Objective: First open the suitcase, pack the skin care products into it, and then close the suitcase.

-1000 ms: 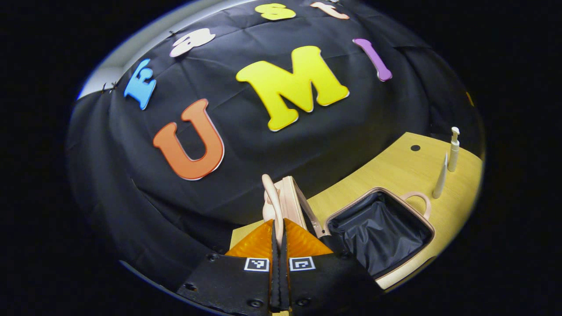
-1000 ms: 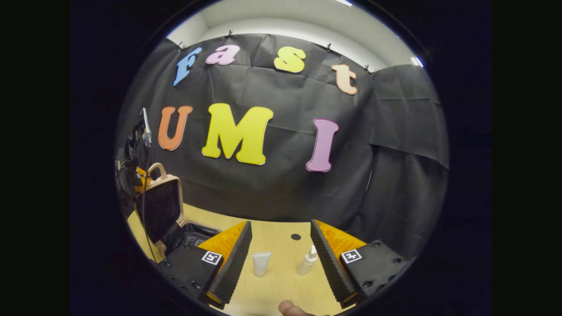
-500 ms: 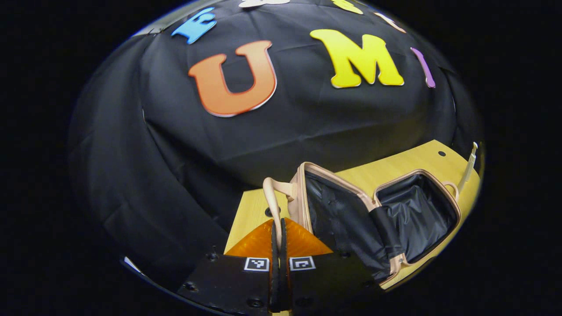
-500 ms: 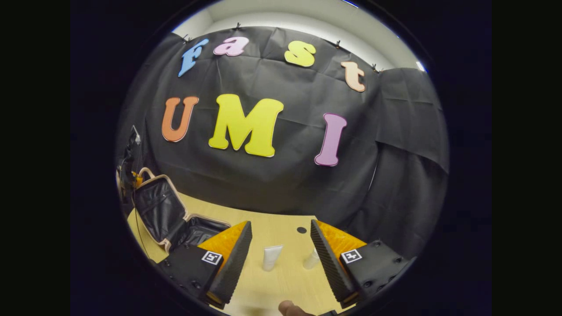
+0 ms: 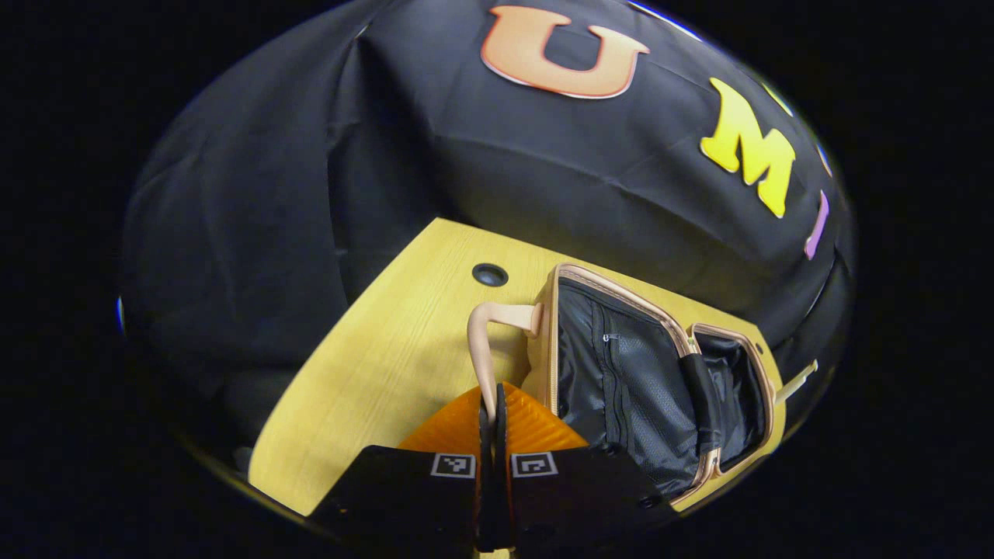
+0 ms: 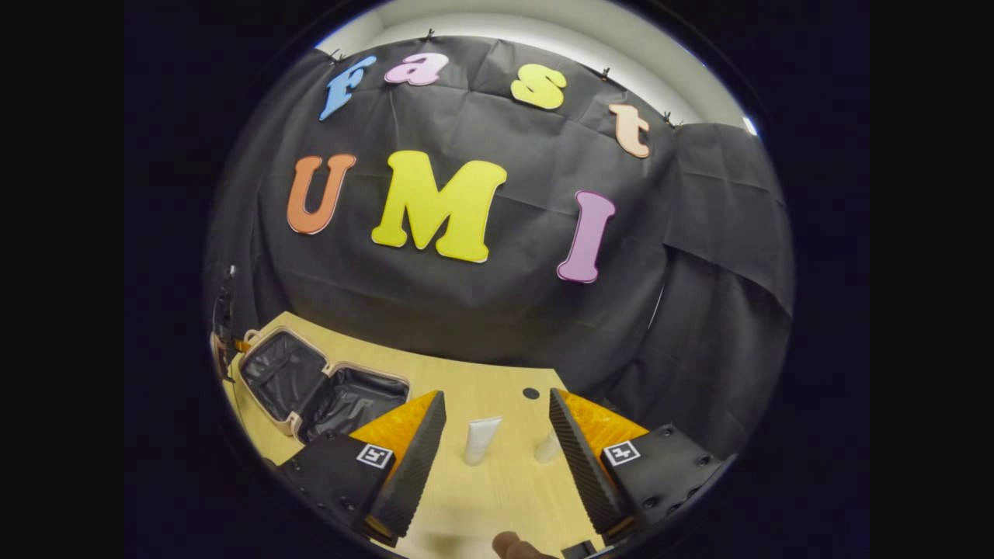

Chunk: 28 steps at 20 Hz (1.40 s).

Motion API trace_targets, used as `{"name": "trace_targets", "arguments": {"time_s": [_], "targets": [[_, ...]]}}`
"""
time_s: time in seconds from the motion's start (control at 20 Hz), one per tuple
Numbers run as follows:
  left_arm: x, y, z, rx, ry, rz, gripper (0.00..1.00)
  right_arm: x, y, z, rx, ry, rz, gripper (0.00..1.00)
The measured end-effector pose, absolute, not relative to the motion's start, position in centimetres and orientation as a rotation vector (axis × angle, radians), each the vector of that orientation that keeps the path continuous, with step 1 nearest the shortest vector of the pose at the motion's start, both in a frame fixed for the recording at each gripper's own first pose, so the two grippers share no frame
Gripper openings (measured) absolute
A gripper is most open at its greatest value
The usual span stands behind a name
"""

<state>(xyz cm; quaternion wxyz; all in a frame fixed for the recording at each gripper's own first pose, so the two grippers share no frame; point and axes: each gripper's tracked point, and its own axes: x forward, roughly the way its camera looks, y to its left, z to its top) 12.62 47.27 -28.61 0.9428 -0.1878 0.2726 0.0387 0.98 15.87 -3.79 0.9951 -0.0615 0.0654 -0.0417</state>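
The small beige suitcase (image 5: 621, 373) lies open on the wooden table (image 5: 388, 365), its black lining showing in both halves. My left gripper (image 5: 491, 400) is shut on the lid's beige handle (image 5: 480, 341), and the lid is tilted far back, close to the tabletop. In the right gripper view the open suitcase (image 6: 326, 388) sits at the far left. My right gripper (image 6: 495, 454) is open above the table. Beyond its fingers stand a white tube (image 6: 480, 439) and a white bottle (image 6: 547, 446), the bottle partly hidden behind one finger.
A round cable hole (image 5: 490, 273) is in the table beside the lid, and another hole (image 6: 530, 393) lies behind the tube. A white tube's tip (image 5: 796, 382) pokes out past the suitcase. A person's fingertip (image 6: 516, 546) shows at the bottom edge.
My left gripper has swung the lid by its handle from upright to far back and low over the table. The right gripper has edged nearer the tube and bottle.
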Motion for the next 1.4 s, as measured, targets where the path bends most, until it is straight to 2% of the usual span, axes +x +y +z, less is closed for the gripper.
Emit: {"name": "trace_targets", "arguments": {"time_s": [0.25, 0.55, 0.65, 0.7, 0.75, 0.8, 0.9, 1.15, 1.4], "targets": [[12.4, 47.8, -30.4, -0.648, 0.546, 0.13, 0.04, 0.6, 16.0, -2.4, -0.127, 0.099, -0.088, 0.8], [11.6, 47.9, -30.2, -0.647, 0.548, 0.22, 0.23, 0.5, 15.6, -1.6, -0.147, 0.058, -0.049, 0.8], [10.7, 47.7, -29.3, -0.678, 0.535, 0.229, 0.44, 0.1, 14.7, -1.6, -0.156, 0.051, -0.028, 0.8], [10.2, 47.8, -28.8, -0.692, 0.53, 0.247, 0.48, 0.0, 14.2, -1.8, -0.154, 0.047, -0.015, 0.79], [9.7, 47.3, -28.1, -0.712, 0.517, 0.247, 0.51, -0.1, 13.8, -1.7, -0.152, 0.043, -0.002, 0.79], [9.2, 46.7, -27.2, -0.701, 0.504, 0.244, 0.46, 0.0, 13.2, -1.9, -0.151, 0.039, 0.009, 0.8], [8.2, 45.3, -25.5, -0.623, 0.487, 0.239, 1.0, 0.4, 11.9, -2.2, -0.144, 0.031, 0.025, 0.79], [6.6, 38.5, -20.4, -0.469, 0.437, 0.164, 0.98, 2.0, 9.0, -3.7, -0.121, 0.04, 0.064, 0.8], [6.4, 28.7, -17.6, -0.363, 0.43, 0.06, 0.98, 3.9, 5.8, -5.6, -0.098, 0.073, 0.095, 0.79]]}}
